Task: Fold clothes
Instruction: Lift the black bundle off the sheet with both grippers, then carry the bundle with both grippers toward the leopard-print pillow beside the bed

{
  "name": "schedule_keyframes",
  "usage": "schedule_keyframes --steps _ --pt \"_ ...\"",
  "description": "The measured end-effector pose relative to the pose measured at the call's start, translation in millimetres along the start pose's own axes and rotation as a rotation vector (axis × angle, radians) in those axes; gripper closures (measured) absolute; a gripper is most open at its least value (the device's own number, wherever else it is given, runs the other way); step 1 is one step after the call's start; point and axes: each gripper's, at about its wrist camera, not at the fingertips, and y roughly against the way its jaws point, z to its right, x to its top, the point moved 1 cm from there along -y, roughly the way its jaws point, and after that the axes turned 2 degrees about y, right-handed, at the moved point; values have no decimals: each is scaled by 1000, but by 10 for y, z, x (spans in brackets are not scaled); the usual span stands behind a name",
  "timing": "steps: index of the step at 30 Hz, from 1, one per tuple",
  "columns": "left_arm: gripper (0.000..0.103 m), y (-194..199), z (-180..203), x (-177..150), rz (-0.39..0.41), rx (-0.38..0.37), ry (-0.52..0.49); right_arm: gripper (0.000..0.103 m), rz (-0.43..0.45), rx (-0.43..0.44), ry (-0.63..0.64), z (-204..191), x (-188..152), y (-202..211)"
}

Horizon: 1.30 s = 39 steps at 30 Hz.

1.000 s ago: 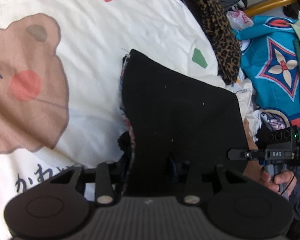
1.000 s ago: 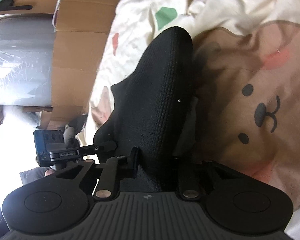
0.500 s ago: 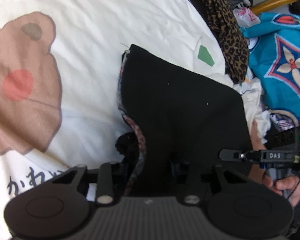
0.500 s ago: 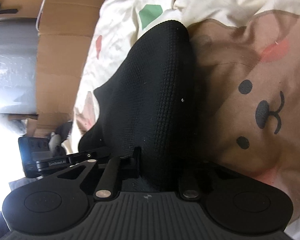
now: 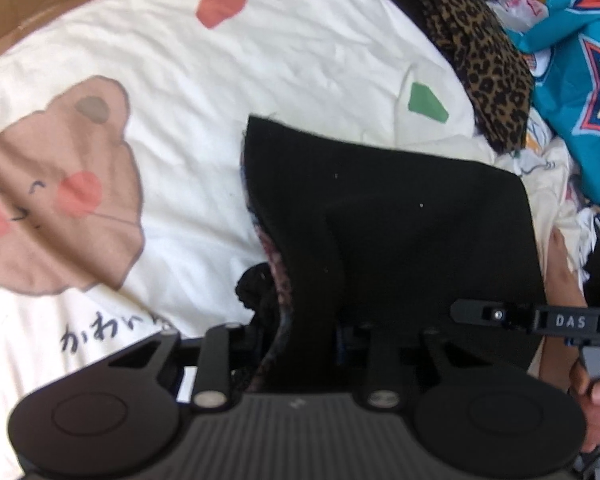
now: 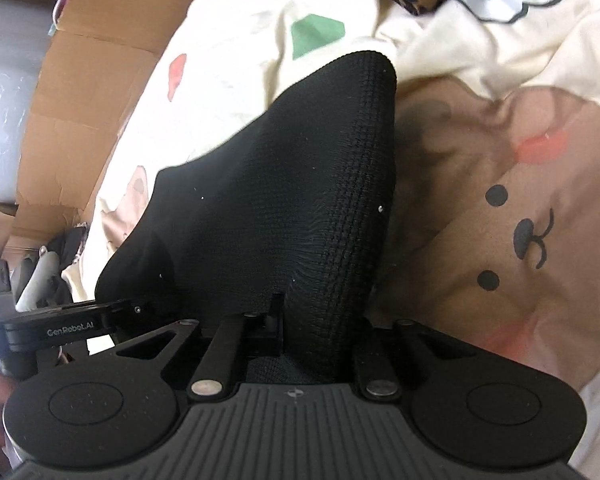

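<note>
A black knitted garment [image 5: 400, 240] is lying partly on a cream bedsheet [image 5: 300, 60] printed with brown bears, and both grippers are gripping its near edge. The left gripper [image 5: 300, 332] is pinching the near left corner, where a patterned inner layer is showing along the cloth's left edge; its jaws have just been closing, and cloth is bunched between them. The right gripper [image 6: 316, 340] is clenching the same near edge further to the right; its jaws have also just been closing, and the ribbed cloth is filling the narrow gap between them. From each gripper the garment is stretching straight ahead and away, so its long axis is running from near to far, ending in a rounded far edge resting on the sheet. The near end appears to be lifting off the bed while the far end is staying down. Both hands are sitting side by side at the near edge, neither clearly nearer to the far end. A fold is probably going to carry this near edge forward towards the far edge. A leopard-print cloth [image 5: 480, 52] is lying beyond, to the far right.
</note>
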Motion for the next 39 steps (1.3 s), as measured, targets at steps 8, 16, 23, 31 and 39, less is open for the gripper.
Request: schedule_keyframes --steps 8,16,23,31,39 --pt "72 480 137 -259 90 29 86 94 27 1 66 -284 -62 347" --pt "72 1093 255 -409 191 29 138 94 85 17 183 -719 -36 833" --pt "72 1687 408 -449 272 51 123 94 137 46 275 -1144 -14 1265" --pt "72 2247 653 -493 366 78 127 94 199 66 352 -1546 39 1770" --pt "72 2713 875 -478 465 79 160 94 257 82 453 -1924 168 2330"
